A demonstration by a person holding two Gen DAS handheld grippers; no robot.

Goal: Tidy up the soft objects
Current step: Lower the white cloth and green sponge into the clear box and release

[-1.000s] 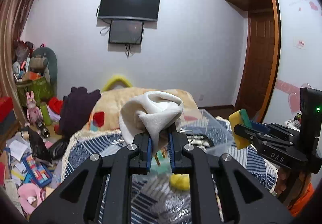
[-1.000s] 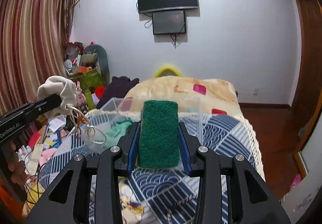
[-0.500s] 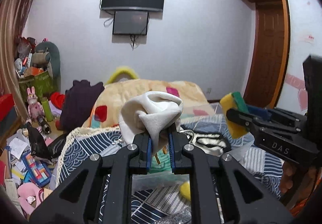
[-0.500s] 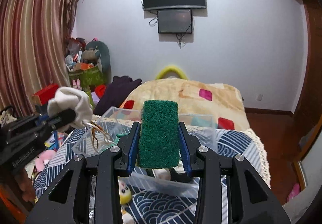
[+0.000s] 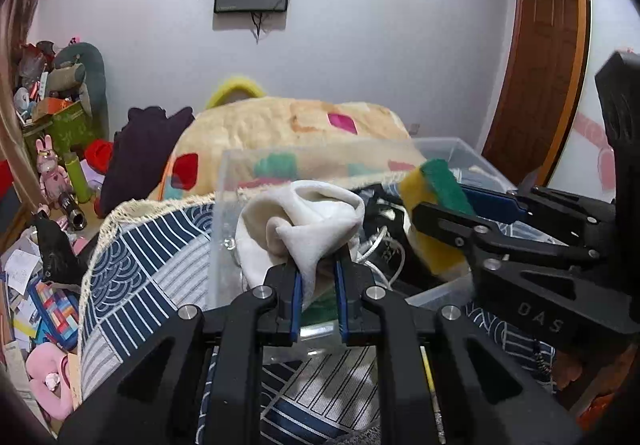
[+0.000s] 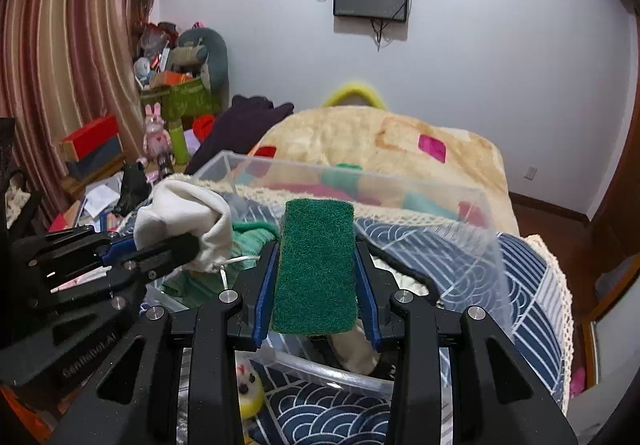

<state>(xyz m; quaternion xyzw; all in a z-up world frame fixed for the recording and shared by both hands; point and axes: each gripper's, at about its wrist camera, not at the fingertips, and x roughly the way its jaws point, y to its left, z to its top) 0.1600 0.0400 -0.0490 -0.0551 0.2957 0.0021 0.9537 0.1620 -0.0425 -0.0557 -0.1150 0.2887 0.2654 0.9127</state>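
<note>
My left gripper (image 5: 316, 277) is shut on a cream cloth pouch (image 5: 304, 221) and holds it over the near left part of a clear plastic bin (image 5: 224, 181) on the bed. My right gripper (image 6: 316, 281) is shut on a green and yellow sponge (image 6: 316, 265), held over the same bin (image 6: 480, 205). In the left wrist view the sponge (image 5: 436, 189) and right gripper (image 5: 436, 217) are at right. In the right wrist view the pouch (image 6: 184, 213) and left gripper (image 6: 188, 245) are at left. A teal cloth (image 6: 248, 237) and dark items lie in the bin.
The bin stands on a blue patterned bedspread (image 5: 136, 257). A cream blanket (image 6: 380, 141) is heaped behind it. A yellow toy (image 6: 248, 389) lies in front of the bin. Toys, boxes and papers (image 5: 36, 285) clutter the floor at left. A door (image 5: 536, 85) is at right.
Both grippers have moved forward and down, from above the bed to just over the bin, each keeping its hold. The bin now fills the middle of both views.
</note>
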